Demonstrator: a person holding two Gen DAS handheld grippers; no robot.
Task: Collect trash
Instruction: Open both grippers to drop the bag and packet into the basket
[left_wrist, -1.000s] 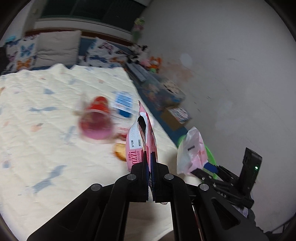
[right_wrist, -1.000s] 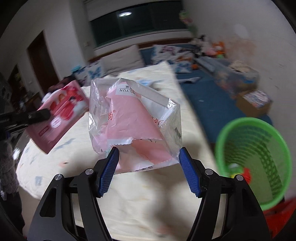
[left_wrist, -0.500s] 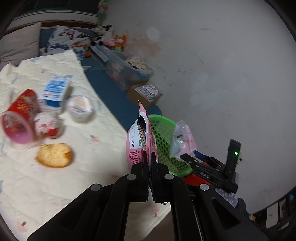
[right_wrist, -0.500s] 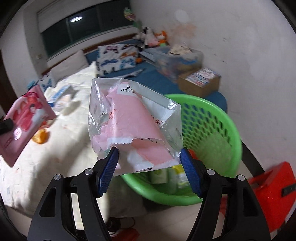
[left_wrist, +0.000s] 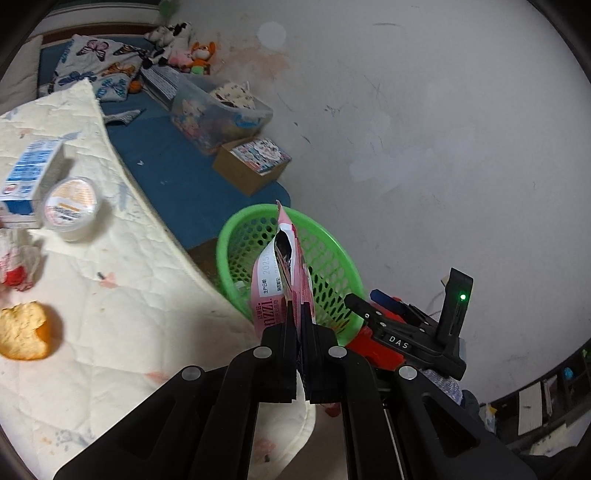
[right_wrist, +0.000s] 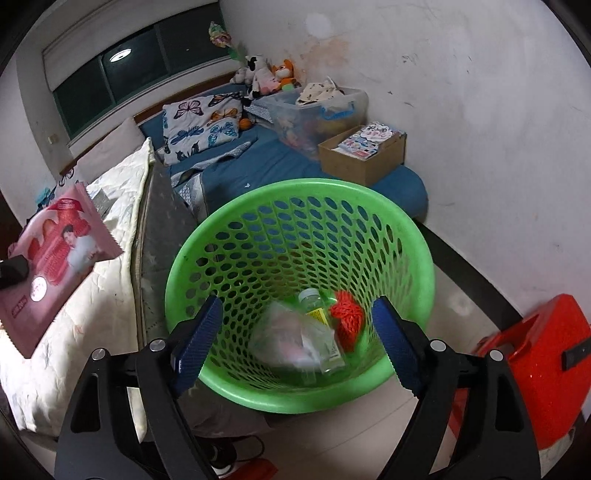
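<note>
Scuffed white wall (right_wrist: 480, 110), dark window (right_wrist: 147, 62), quilted bed (left_wrist: 129, 332).

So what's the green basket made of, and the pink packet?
The green basket looks like moulded plastic: smooth, slightly glossy, with rows of punched holes. The pink packet looks like thin printed plastic film, with a zigzag-cut edge and a soft sheen; a foil lining is possible.

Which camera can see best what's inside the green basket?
The right wrist view: it looks straight down into the green basket, showing a bottle, red netting and a clear bag. The left wrist view shows only its side, partly hidden by the pink packet.
</note>
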